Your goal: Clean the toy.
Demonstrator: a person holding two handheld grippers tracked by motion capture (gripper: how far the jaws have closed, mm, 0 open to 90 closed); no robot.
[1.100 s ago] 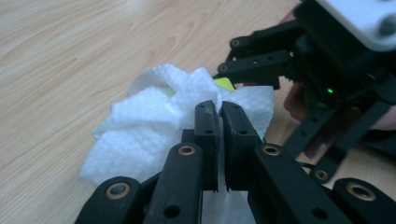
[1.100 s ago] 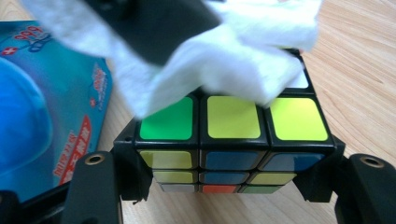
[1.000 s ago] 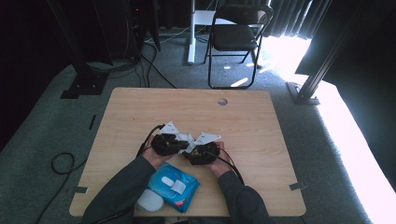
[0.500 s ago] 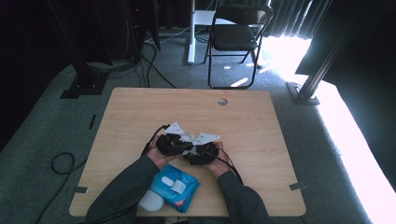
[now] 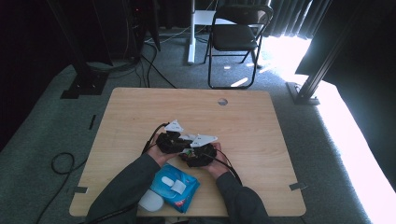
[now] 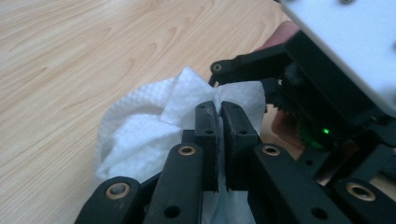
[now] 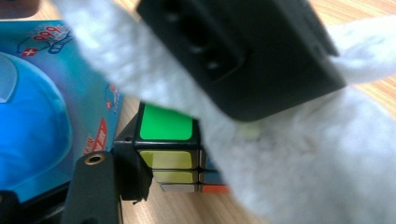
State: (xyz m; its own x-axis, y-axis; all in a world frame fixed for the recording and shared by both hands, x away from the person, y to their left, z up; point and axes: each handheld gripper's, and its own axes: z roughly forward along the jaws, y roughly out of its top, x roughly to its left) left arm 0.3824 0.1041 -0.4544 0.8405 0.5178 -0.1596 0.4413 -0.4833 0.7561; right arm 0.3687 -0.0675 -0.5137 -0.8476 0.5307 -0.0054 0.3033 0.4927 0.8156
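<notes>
White wipe point(image 7: 303, 154) hides most of the cube point(image 7: 170, 154) (right tool point(image 7: 140, 186) holding it).

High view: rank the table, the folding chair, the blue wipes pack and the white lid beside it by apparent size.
1. Table, clearly largest.
2. Folding chair; it stands farther from the camera, so its true size is understated.
3. Blue wipes pack.
4. White lid, smallest, partly covered by the sleeve.

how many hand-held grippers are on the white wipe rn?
1 confirmed. The left hand-held gripper is shut on the white wipe. The right hand-held gripper sits against it holding a puzzle cube; its contact with the wipe is unclear.
</notes>
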